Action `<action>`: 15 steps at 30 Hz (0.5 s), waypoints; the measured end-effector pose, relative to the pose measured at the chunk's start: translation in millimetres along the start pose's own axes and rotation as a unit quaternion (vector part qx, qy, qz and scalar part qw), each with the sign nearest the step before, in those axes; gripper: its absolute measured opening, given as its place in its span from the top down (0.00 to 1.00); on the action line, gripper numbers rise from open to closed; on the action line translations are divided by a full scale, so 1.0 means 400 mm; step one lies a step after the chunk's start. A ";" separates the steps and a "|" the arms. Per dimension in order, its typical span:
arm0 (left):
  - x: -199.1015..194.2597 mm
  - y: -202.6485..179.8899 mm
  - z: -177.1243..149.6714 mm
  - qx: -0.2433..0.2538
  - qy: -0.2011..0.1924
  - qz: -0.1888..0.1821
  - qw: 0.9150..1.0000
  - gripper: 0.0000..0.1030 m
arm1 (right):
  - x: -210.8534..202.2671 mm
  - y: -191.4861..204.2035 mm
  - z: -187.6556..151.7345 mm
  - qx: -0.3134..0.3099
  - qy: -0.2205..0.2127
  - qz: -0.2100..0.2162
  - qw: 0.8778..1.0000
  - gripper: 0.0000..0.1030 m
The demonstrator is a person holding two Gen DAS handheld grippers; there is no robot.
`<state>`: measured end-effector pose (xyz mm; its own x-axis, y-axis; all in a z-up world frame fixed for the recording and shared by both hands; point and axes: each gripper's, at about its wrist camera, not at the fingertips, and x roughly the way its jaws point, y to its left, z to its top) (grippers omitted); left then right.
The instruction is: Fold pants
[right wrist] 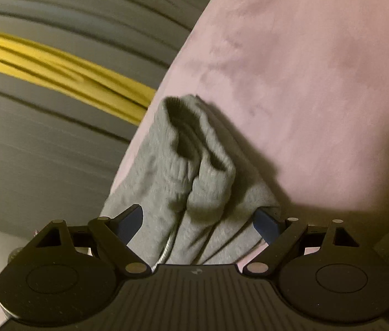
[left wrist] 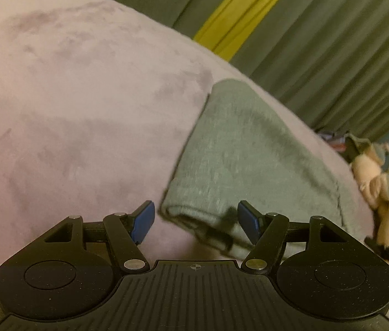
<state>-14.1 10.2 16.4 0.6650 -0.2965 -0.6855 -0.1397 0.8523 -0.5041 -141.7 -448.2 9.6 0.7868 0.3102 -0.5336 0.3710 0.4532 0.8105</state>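
Grey sweatpants [left wrist: 249, 151] lie folded on a pink velvety bed cover [left wrist: 70, 110]. In the left wrist view my left gripper [left wrist: 195, 220] is open, its blue pads [left wrist: 144, 220] apart, just in front of the pants' near folded edge with a dark drawstring. In the right wrist view the ribbed leg cuffs [right wrist: 194, 171] are bunched up and lie between the spread fingers of my right gripper [right wrist: 198, 220], which is open over the grey cloth [right wrist: 144, 171]; the pink cover [right wrist: 318, 82] fills the right side.
Grey pleated curtains with a yellow stripe [left wrist: 249, 11] hang beyond the bed; they also show in the right wrist view [right wrist: 56, 66]. Pink and cream plush toys [left wrist: 382, 187] sit at the bed's right edge.
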 end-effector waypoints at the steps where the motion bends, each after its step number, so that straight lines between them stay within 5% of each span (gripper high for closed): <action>1: -0.008 0.003 0.001 -0.006 -0.015 0.000 1.000 0.30 | -0.001 -0.001 0.003 0.003 0.001 0.001 1.000 0.15; 5: -0.027 0.023 0.012 -0.036 -0.054 0.006 0.998 0.30 | -0.015 0.005 0.015 -0.002 0.002 0.002 1.000 0.15; 9: 0.003 0.040 0.041 -0.063 -0.034 0.008 0.997 0.30 | -0.045 0.026 0.033 -0.050 -0.018 -0.009 0.999 0.14; 15: 0.066 0.013 0.070 -0.017 -0.016 0.006 1.000 0.30 | 0.009 0.048 0.056 -0.110 0.019 -0.028 0.993 0.13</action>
<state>23.3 18.7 10.3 0.6869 -0.2714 -0.6742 -0.1719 0.8407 -0.5135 -120.5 -457.1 28.7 0.7471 0.3088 -0.5886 0.2942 0.6405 0.7094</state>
